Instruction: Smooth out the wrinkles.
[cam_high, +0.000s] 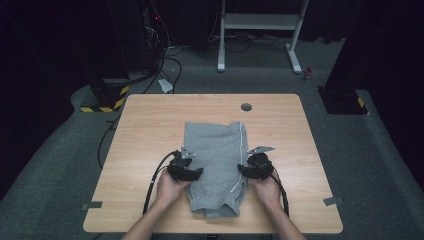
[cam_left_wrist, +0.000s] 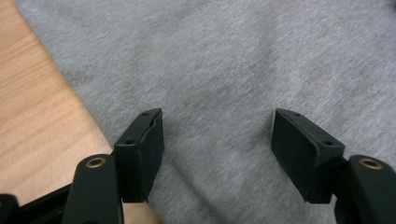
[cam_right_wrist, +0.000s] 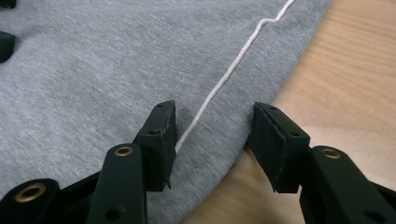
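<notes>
Between your left gripper's (cam_left_wrist: 217, 154) black jaws you have plain grey cloth and nothing clamped: the jaws stand wide apart over the folded grey knit garment (cam_high: 216, 167), with its left edge and the light wooden tabletop (cam_high: 145, 140) just outside the left jaw. Seen from the high view, your left gripper (cam_high: 192, 172) sits at the garment's left edge, about two thirds of the way down its length toward you, with its tips pointing inward onto the cloth.

Your right gripper (cam_right_wrist: 212, 144) is parted about half way, and no cloth is pinched by it. Its jaws straddle the garment's right border: the left jaw rests above the cloth right beside the thin white cord (cam_right_wrist: 233, 65), the right jaw sits at the curved edge where cloth meets bare wood. In the high view your right gripper (cam_high: 247, 170) mirrors the left, at the right edge and level with it, so the garment lies between your two hands.

Outward from the grippers, the garment's long axis runs straight away from you down the middle of the table. Its bunched, ribbed end lies nearest you, just behind both grippers; its broader, flatter end points to the far side. The white cord follows the right edge along that same axis.
</notes>
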